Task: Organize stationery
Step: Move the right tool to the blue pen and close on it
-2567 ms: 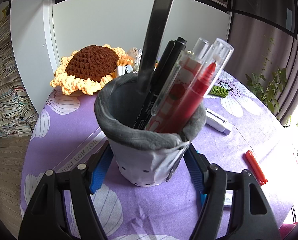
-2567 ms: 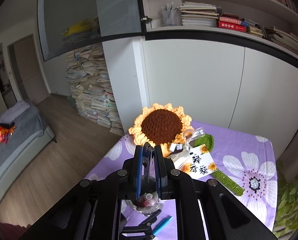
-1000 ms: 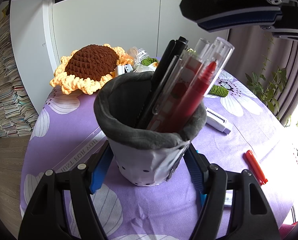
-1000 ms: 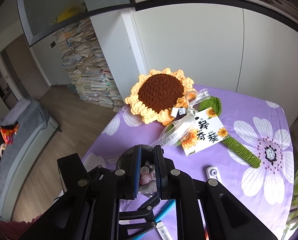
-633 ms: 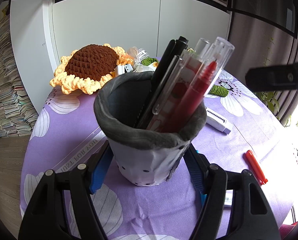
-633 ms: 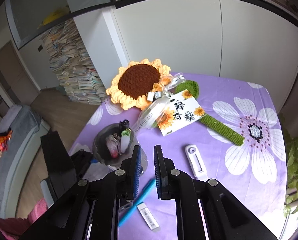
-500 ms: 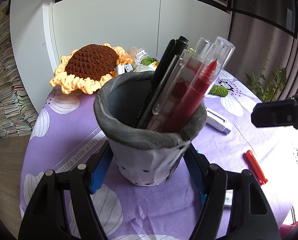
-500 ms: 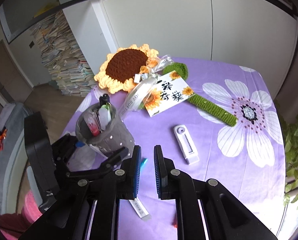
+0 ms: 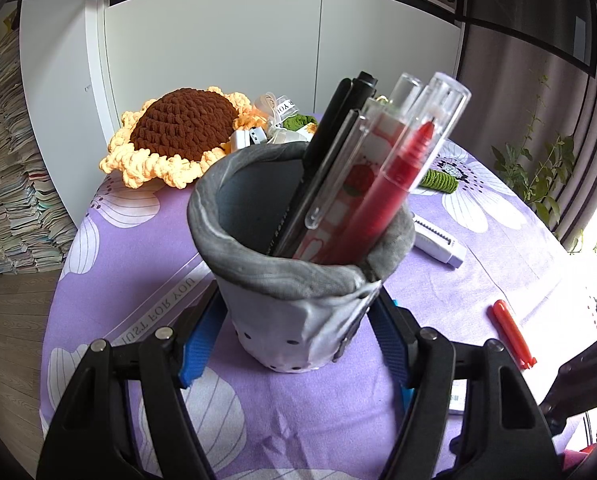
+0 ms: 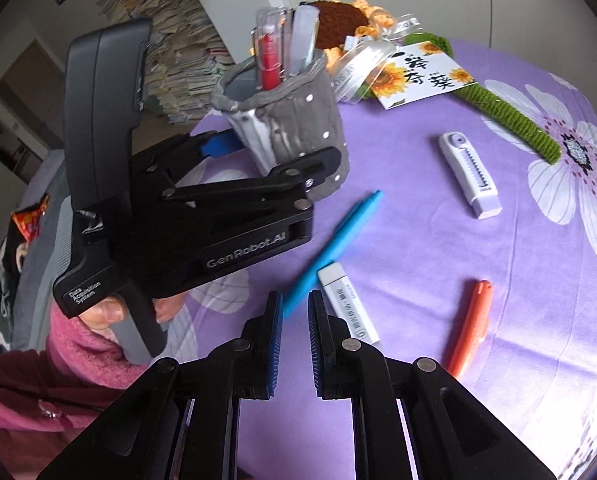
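Left gripper (image 9: 298, 344) clamped on the soft grey pen pot (image 9: 298, 280), jaws pressed to both sides low down. Pot upright on the purple flower cloth (image 10: 438, 240) over the bench. Inside the pot: a red pen (image 9: 394, 188), a black marker (image 9: 334, 120) and a clear pen with red squares (image 9: 354, 184), all leaning the same way.

Right gripper (image 10: 295, 320) up above the cloth, jaws nearly together, nothing between them. Just past its tips: a blue pen (image 10: 334, 244) flat on the cloth, and a white eraser (image 10: 348, 300) touching it. Further right, an orange pen (image 10: 470, 324) alone. Higher up, a white correction tape (image 10: 468, 172). Behind the pot, a yarn sunflower (image 9: 178, 136) with a card (image 10: 422, 72).

Pink sleeve (image 10: 82, 344) and a hand (image 10: 110, 312) on the left gripper's handle.
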Motion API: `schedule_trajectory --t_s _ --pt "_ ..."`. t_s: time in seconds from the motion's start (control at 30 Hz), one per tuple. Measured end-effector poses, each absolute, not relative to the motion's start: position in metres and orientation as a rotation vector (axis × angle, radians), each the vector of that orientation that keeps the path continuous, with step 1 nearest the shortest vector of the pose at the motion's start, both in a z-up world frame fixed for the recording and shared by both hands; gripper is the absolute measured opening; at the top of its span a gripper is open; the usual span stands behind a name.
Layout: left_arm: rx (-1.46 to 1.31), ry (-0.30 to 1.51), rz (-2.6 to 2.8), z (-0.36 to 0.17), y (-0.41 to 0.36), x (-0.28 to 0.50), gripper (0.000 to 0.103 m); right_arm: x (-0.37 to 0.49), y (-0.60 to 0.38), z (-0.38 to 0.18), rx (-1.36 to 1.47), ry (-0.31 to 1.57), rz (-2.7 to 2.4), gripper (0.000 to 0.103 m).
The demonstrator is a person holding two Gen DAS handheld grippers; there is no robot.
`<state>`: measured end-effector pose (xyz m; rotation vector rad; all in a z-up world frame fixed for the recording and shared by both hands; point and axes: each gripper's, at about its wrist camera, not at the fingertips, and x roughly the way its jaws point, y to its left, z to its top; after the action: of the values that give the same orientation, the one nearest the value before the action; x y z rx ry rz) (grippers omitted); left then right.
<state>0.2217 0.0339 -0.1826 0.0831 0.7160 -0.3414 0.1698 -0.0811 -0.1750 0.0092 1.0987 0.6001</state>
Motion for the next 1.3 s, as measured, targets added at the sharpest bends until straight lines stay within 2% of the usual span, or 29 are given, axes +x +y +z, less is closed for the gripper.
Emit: schedule_trajectory --t_s 0.27,0.4,0.57,0.83,1.3 --pt "0.082 0.717 -0.342 -0.183 0.034 0.221 0.070 0.166 -0.059 -0.186 -0.041 1.125 0.619 0.012" --pt "0.083 0.717 -0.341 -0.183 0.034 0.221 0.070 0.169 -0.073 -0.189 -0.030 1.145 0.541 0.017" --pt "0.085 0.715 -0.340 -0.183 0.034 0.220 0.070 0.169 -0.087 -0.185 -0.085 1.135 0.418 0.017" --pt "0.085 0.715 -0.340 -0.183 0.034 0.220 0.070 0.155 -0.083 -0.167 -0.020 1.064 0.528 0.017" --pt "0.086 0.713 -0.341 -0.183 0.033 0.220 0.070 0.168 -0.075 -0.183 -0.010 1.134 0.480 0.017"
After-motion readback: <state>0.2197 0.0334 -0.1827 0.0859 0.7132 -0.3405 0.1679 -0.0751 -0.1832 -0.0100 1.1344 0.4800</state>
